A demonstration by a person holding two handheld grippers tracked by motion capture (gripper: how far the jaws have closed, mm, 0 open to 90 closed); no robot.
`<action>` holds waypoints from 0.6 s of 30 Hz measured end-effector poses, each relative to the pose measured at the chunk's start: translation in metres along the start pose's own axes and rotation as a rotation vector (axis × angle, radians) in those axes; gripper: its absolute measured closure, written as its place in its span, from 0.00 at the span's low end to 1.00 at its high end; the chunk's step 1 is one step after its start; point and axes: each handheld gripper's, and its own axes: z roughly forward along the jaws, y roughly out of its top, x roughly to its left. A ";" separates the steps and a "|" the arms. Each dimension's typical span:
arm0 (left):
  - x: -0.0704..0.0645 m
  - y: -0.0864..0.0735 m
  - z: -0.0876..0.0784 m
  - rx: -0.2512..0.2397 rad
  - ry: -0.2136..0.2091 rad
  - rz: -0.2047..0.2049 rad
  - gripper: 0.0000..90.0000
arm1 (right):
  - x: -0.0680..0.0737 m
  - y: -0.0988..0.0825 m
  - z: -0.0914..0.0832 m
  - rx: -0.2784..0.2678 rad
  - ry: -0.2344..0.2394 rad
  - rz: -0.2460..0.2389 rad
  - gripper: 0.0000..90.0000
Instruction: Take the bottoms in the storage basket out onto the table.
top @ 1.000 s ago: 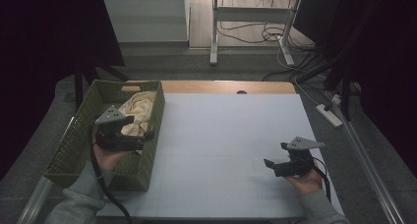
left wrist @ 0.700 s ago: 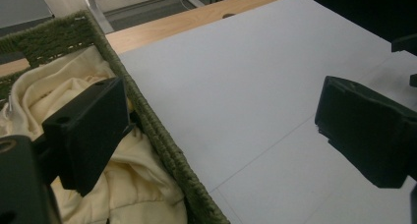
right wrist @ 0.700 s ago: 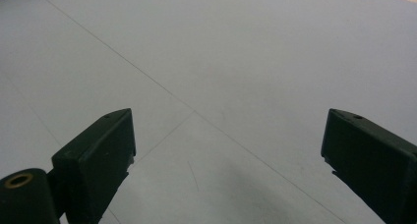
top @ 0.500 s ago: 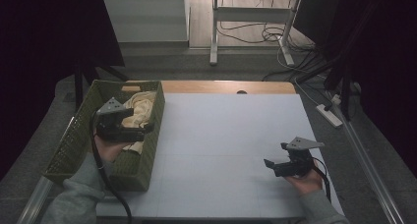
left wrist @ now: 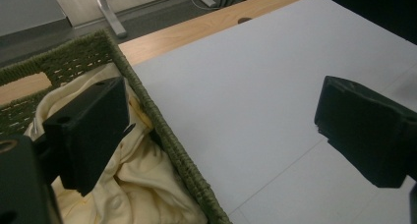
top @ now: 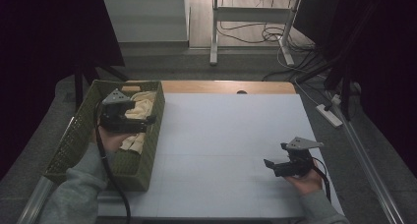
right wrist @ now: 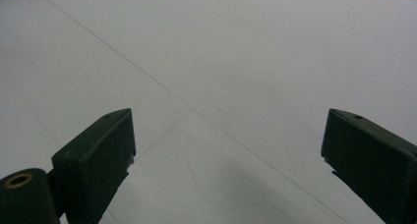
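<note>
Dark curtains and a grey floor with trailing cables ring the pale grey table (top: 231,135), whose wooden far edge shows bare. At its left sits a green woven basket (top: 147,150) holding cream cloth (top: 142,108). Above it the left gripper (top: 150,120) hovers, fingers wide apart, empty; the right gripper (top: 268,163), near right, likewise gapes empty.
</note>
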 end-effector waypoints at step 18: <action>0.013 0.015 0.013 0.014 0.015 -0.007 0.08 | 0.000 0.000 0.001 0.007 -0.003 0.003 0.07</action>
